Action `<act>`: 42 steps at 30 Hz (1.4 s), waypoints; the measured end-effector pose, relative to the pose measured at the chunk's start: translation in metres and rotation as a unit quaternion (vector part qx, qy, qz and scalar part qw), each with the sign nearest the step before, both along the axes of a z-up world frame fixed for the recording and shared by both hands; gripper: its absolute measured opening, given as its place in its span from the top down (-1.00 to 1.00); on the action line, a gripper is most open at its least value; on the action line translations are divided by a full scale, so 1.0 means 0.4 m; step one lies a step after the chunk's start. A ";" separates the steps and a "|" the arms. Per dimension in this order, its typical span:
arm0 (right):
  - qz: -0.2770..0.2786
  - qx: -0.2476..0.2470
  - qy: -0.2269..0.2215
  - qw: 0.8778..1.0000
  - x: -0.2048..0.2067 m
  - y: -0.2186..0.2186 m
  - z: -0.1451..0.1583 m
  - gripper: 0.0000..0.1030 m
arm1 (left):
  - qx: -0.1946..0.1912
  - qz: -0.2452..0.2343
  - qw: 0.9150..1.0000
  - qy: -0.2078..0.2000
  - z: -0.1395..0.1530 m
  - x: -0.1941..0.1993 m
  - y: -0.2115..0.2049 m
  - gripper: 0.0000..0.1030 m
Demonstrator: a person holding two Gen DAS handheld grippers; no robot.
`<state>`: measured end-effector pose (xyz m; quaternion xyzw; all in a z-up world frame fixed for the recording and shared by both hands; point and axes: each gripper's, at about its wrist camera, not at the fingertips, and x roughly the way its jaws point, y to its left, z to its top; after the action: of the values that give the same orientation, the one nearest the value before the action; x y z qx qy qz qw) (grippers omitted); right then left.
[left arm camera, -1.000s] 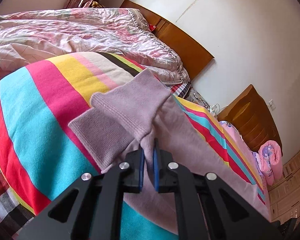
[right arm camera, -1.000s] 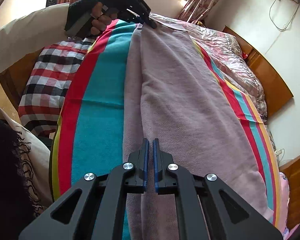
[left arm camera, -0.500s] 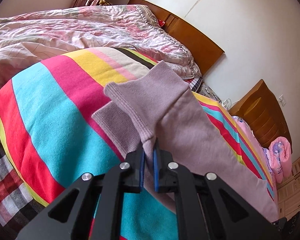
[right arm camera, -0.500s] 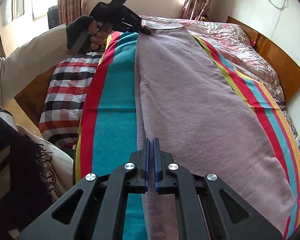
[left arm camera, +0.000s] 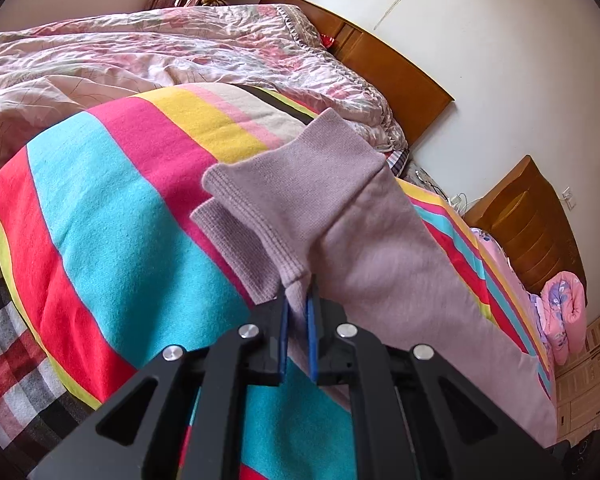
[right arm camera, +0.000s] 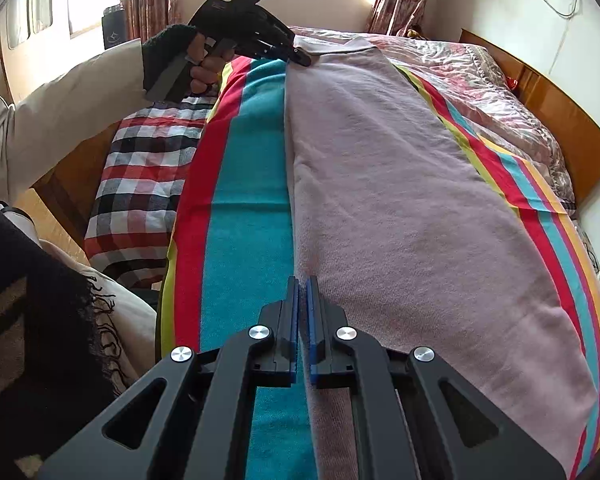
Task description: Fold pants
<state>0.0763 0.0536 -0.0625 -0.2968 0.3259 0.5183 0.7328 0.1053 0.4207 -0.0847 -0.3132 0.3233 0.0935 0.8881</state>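
- The left gripper (left arm camera: 298, 300) had its blue-padded fingers (left arm camera: 283, 320) clamped on the edge of the soft mauve knit pants (left arm camera: 380, 260), just below the ribbed cuffs (left arm camera: 292, 184), which stood lifted off the bed.
- The right gripper (right arm camera: 302, 292) had its fingers (right arm camera: 294, 312) pressed together on the same long edge of the pants, near the other end; fabric ran between the pads there.
- The pants lay lengthwise, one leg over the other, along the striped red, turquoise and yellow blanket (right arm camera: 244, 208) on the bed.
- In my judgement the step in hand was settling the length flat before folding it across.
- To do it well, both grips should stay firm and keep the edge taut between them, so no slack bunches.
- Both ends should come down level, with the edge parallel to the stripes.
- The cuffs looked offset; they would need aligning before release.
- The crumpled pink floral quilt (left arm camera: 180, 52) lay near, beyond the cuffs, and should be kept clear.
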 end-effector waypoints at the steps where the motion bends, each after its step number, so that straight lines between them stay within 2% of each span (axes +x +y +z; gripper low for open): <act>1: -0.001 0.001 0.002 1.000 0.000 -0.001 0.004 0.91 | 0.000 0.006 1.000 -0.007 0.007 -0.010 -0.003 0.85; 5: 0.007 0.007 0.012 1.000 0.000 -0.010 0.011 0.94 | -0.003 0.012 1.000 -0.013 0.009 -0.021 -0.006 0.86; 6: 0.008 0.004 0.015 1.000 0.001 -0.009 0.003 0.93 | -0.011 0.008 1.000 -0.004 -0.005 -0.013 0.000 0.85; 8: 0.006 0.012 0.025 1.000 0.004 -0.012 0.000 0.92 | -0.027 0.009 1.000 -0.009 -0.019 -0.016 0.011 0.80; 11: -0.001 0.026 0.043 0.999 0.015 -0.026 0.014 0.80 | -0.014 0.018 1.000 -0.004 0.005 -0.027 0.001 0.70; 12: -0.006 0.036 0.055 0.998 0.023 -0.035 0.021 0.66 | 0.005 0.034 0.999 -0.002 0.025 -0.037 -0.009 0.44; 13: -0.015 0.048 0.068 0.996 0.033 -0.047 0.031 0.36 | 0.049 0.064 0.997 0.003 0.057 -0.050 -0.029 -0.29; 14: -0.025 0.064 0.078 0.995 0.045 -0.063 0.045 0.13 | 0.095 0.084 0.992 -0.009 0.096 -0.064 -0.057 -0.48; 15: -0.036 0.083 0.082 0.993 0.055 -0.080 0.062 -0.26 | 0.127 0.088 0.988 -0.029 0.133 -0.075 -0.088 -0.58; 17: -0.063 0.122 0.079 0.987 0.080 -0.120 0.097 -0.31 | 0.158 0.058 0.984 -0.054 0.192 -0.064 -0.159 -0.65; 19: -0.119 0.134 0.055 0.982 0.122 -0.158 0.112 -0.31 | 0.173 0.005 0.983 -0.065 0.220 -0.018 -0.249 -0.97; 22: -0.241 0.123 0.050 0.961 0.221 -0.222 0.093 -0.31 | 0.170 -0.111 0.977 -0.059 0.198 0.096 -0.416 -0.97; 24: -0.294 0.099 0.055 0.949 0.273 -0.258 0.069 -0.32 | 0.182 -0.186 0.965 -0.045 0.155 0.170 -0.537 -0.97; 25: -0.312 0.087 0.054 0.944 0.292 -0.277 0.056 -0.34 | 0.192 -0.208 0.958 -0.043 0.132 0.196 -0.584 -0.97; 27: -0.354 0.058 0.065 0.931 0.332 -0.323 0.025 -0.41 | 0.202 -0.225 0.953 -0.012 0.069 0.249 -0.643 -0.97; 28: -0.376 0.039 0.077 0.923 0.349 -0.347 0.005 -0.48 | 0.202 -0.230 0.952 0.024 0.034 0.281 -0.657 -0.97; 29: -0.392 0.036 0.085 0.915 0.360 -0.375 -0.007 -0.49 | 0.201 -0.227 0.951 0.067 -0.002 0.312 -0.658 -0.93; 30: -0.393 0.058 0.092 0.913 0.357 -0.399 -0.004 -0.47 | 0.193 -0.221 0.952 0.091 -0.011 0.329 -0.650 -0.83; 31: -0.399 0.073 0.103 0.908 0.356 -0.422 0.006 -0.47 | 0.183 -0.217 0.955 0.087 -0.001 0.329 -0.641 -0.88; 32: -0.407 0.081 0.098 0.905 0.347 -0.442 0.021 -0.47 | 0.187 -0.202 0.956 0.101 0.004 0.332 -0.633 -0.88; 34: -0.409 0.111 0.071 0.903 0.313 -0.488 0.067 -0.51 | 0.217 -0.163 0.954 0.123 0.030 0.327 -0.629 -0.85; 36: -0.428 0.130 0.047 0.893 0.276 -0.557 0.106 -0.65 | 0.214 -0.180 0.956 0.087 0.090 0.304 -0.666 -0.86; 38: -0.462 0.120 0.020 0.879 0.243 -0.639 0.124 -0.68 | 0.220 -0.226 0.948 0.046 0.150 0.291 -0.761 -0.88; 39: -0.478 0.113 0.015 0.871 0.230 -0.682 0.124 -0.68 | 0.224 -0.261 0.939 0.027 0.170 0.290 -0.828 -0.93; 42: -0.521 0.094 0.025 0.848 0.214 -0.804 0.108 -0.68 | 0.219 -0.384 0.897 -0.014 0.178 0.318 -1.064 -0.97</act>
<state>0.1620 -0.2682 -0.0193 0.0000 0.4005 0.0953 0.9113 0.2323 -0.0049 -0.0135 0.0362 0.3771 -0.1909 0.9056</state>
